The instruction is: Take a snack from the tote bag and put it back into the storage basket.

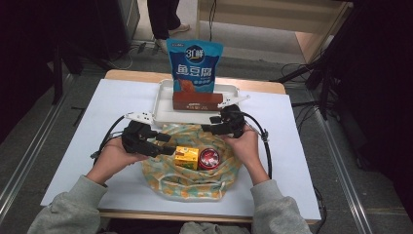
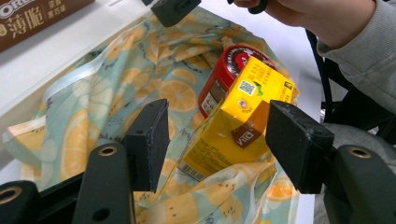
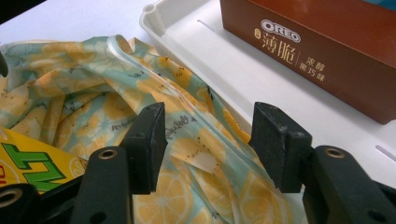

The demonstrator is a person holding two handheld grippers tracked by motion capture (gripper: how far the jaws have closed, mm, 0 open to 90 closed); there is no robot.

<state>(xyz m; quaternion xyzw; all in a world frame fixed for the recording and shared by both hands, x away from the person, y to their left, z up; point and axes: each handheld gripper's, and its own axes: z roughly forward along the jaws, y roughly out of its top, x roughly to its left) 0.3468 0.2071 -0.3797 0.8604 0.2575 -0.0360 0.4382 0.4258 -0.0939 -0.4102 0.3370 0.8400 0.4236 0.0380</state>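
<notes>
Two grippers are working over a lemon-print fabric bag (image 1: 190, 170) lying on the white table (image 1: 78, 161) at the 6 o'clock side of the high view. The left gripper (image 1: 168, 150) is pointing toward 3 o'clock, its jaws standing wide apart. In the left gripper view a yellow drink carton (image 2: 238, 121) is sitting between those jaws, tilted, close against the right-hand pad, with clear space on the side of the other pad; whether that pad is actually pressing the carton cannot be told. A red round tin (image 2: 226, 74) is lying just behind the carton, touching it, at its 12 o'clock. Both items are resting on the bag's cloth; in the high view the carton (image 1: 187, 157) is lying at 9 o'clock of the tin (image 1: 209, 158).

The right gripper (image 1: 210, 125) is hovering at the bag's 12 o'clock edge, pointing toward 9 o'clock. In the right gripper view its jaws are standing moderately open, straddling a raised fold of the bag's rim (image 3: 205, 140); the pads are not pinching the cloth.

A white tray (image 1: 163, 109) is sitting just beyond the bag at 12 o'clock, carrying a brown biscuit box (image 1: 197, 101) and, upright behind it, a blue snack pouch (image 1: 194, 66).
</notes>
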